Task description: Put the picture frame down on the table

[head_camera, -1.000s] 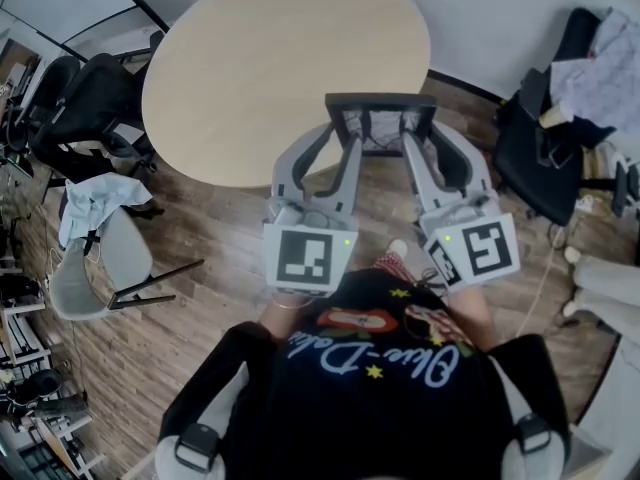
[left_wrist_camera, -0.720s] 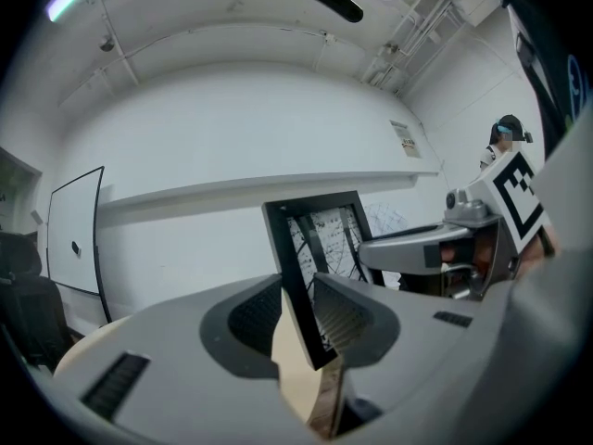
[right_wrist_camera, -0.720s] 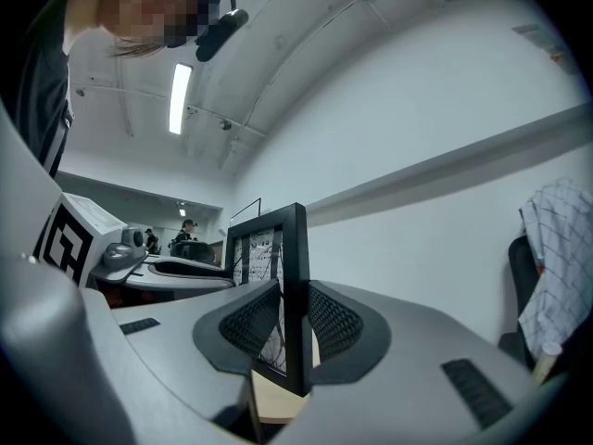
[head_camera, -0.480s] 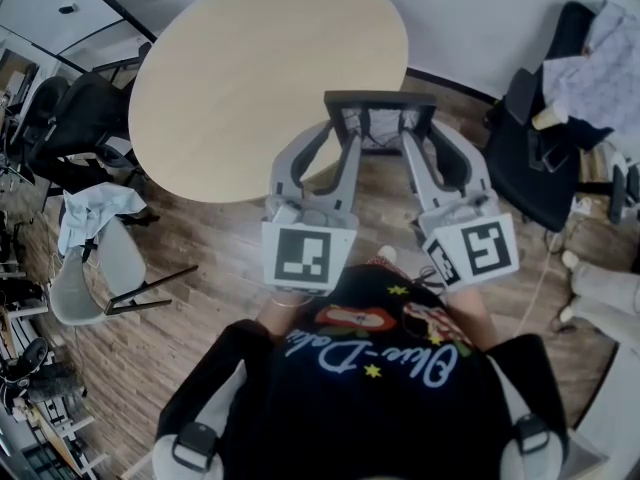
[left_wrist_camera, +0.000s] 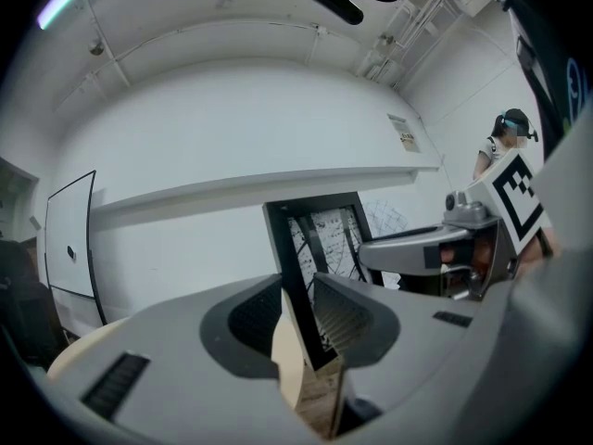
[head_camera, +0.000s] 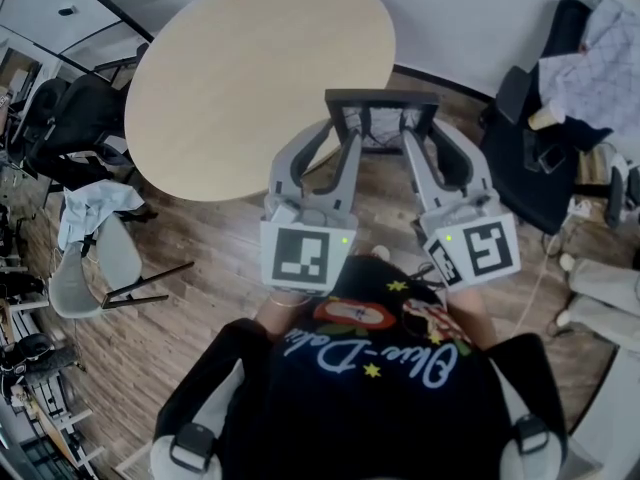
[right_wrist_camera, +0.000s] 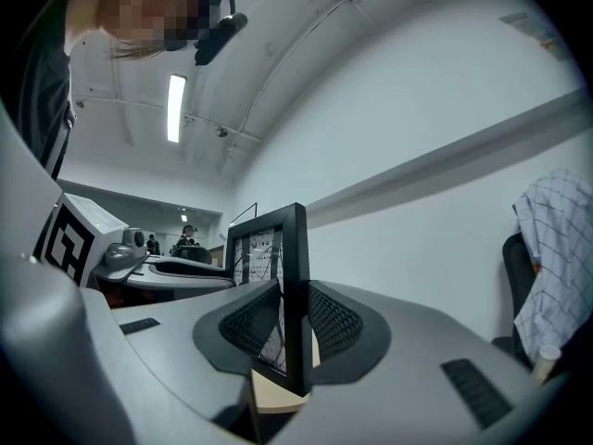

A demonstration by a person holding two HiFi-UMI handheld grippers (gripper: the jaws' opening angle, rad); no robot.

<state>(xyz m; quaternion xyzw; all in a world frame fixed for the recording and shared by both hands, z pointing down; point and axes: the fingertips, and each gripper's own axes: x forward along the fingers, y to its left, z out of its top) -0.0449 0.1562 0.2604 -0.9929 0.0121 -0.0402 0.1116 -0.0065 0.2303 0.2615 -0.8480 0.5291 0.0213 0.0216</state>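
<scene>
Black picture frame [head_camera: 381,98] in both tongs: clamps left gripper [head_camera: 338,138] on one side rail, right gripper [head_camera: 425,140] on the other, holding it upright in the air beside the table [head_camera: 260,78], apparently for steadiness.

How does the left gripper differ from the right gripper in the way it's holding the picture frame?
The left gripper clamps the left rail of the picture frame; the right gripper clamps its right rail. In the head view the left gripper overlaps the table edge; the right gripper shows against wood floor. Both are shut on the frame, holding it upright.
</scene>
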